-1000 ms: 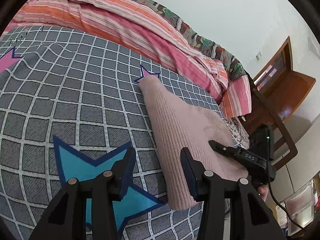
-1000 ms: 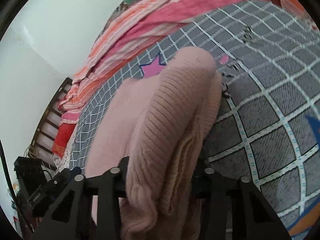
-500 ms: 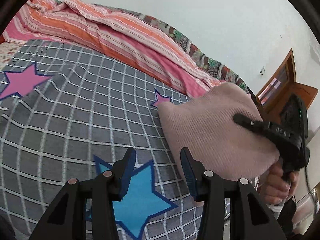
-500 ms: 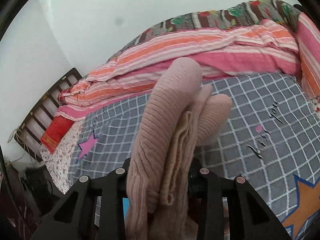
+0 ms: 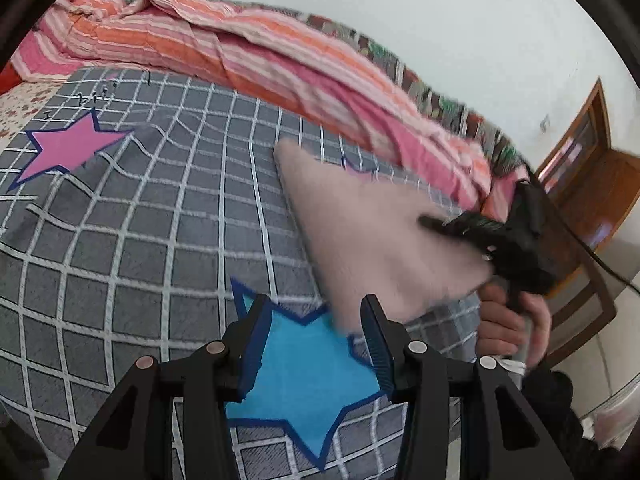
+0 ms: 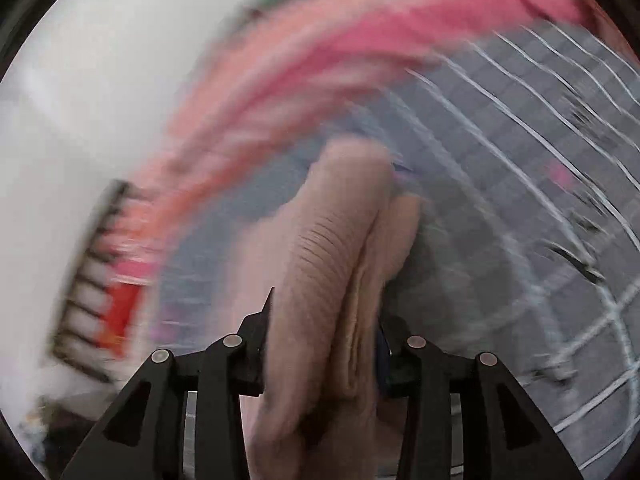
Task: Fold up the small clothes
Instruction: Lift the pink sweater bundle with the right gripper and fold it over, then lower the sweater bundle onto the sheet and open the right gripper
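while right jaws (image 6: 324,344) ease open round pink knit (image 6: 340,248), left jaws (image 5: 314,344) gape over checked bedspread (image 5: 140,240) w/ stars.

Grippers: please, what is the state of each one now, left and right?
Left gripper: open, nothing between its fingers.
Right gripper: holds the folded pink knit garment between its fingers; its jaws are opening a little.
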The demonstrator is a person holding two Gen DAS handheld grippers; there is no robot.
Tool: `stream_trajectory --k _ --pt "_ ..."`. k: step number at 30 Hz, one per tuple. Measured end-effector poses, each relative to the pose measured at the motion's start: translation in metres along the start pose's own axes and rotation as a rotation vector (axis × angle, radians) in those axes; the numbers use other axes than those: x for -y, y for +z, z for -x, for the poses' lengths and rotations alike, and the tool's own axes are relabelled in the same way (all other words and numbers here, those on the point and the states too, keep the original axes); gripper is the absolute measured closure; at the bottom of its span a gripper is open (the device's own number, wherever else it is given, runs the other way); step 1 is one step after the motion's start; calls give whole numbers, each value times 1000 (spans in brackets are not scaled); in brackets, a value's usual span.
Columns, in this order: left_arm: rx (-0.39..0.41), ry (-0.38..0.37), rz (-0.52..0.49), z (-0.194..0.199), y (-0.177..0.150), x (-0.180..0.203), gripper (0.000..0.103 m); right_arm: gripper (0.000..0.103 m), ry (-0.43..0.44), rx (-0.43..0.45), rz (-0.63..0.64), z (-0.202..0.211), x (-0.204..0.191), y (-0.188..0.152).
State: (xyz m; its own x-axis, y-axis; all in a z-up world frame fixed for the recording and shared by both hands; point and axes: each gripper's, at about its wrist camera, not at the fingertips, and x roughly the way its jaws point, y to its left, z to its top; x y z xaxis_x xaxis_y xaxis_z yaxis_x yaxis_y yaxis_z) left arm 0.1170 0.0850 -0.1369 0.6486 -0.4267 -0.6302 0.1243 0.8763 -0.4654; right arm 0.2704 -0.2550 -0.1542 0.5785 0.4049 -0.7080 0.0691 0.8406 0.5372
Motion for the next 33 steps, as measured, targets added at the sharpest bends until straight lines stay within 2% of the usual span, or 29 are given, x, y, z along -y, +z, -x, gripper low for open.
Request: stream_trajectory --k 1,3,5,9,11,15,18,19,21,22,23,26,27,30,33 --pt "-8 8 -13 -4 -2 3 59 62 22 -7 -16 -1 14 -2" --pt "-26 18 -52 -13 -9 10 59 61 123 -17 -79 11 33 -6" --pt "-51 26 -83 -25 -12 18 59 61 145 -7 -65 31 34 -11" --pt "-82 34 -114 -44 -15 33 59 61 105 25 83 66 15 -23" --pt "-103 51 -160 -55 -18 46 59 61 97 32 140 78 8 -27" --pt "-118 121 -290 -75 -25 73 59 61 79 32 208 84 2 -40" --pt "-95 195 -335 -88 -27 85 59 61 53 24 235 75 -1 -49" --pt "-78 203 -333 -89 -26 87 59 61 45 22 245 69 -3 -51" --pt "-59 181 -309 -84 -21 86 67 72 36 16 267 57 -7 -51" --pt "-37 165 -300 -78 -17 82 84 93 31 14 279 55 -6 -53" --pt "-19 159 -296 -73 -14 78 88 95 19 21 294 54 -8 -52" --pt "39 120 -205 -54 0 49 91 97 54 127 305 72 -4 -50" --pt "28 112 -188 -53 0 41 91 97 54 117 308 71 -2 -51" --pt "-16 108 -191 -60 -8 35 91 98 -27 33 326 47 1 -60" --pt "-37 101 -209 -57 -18 35 87 94 -57 48 351 48 0 -68"
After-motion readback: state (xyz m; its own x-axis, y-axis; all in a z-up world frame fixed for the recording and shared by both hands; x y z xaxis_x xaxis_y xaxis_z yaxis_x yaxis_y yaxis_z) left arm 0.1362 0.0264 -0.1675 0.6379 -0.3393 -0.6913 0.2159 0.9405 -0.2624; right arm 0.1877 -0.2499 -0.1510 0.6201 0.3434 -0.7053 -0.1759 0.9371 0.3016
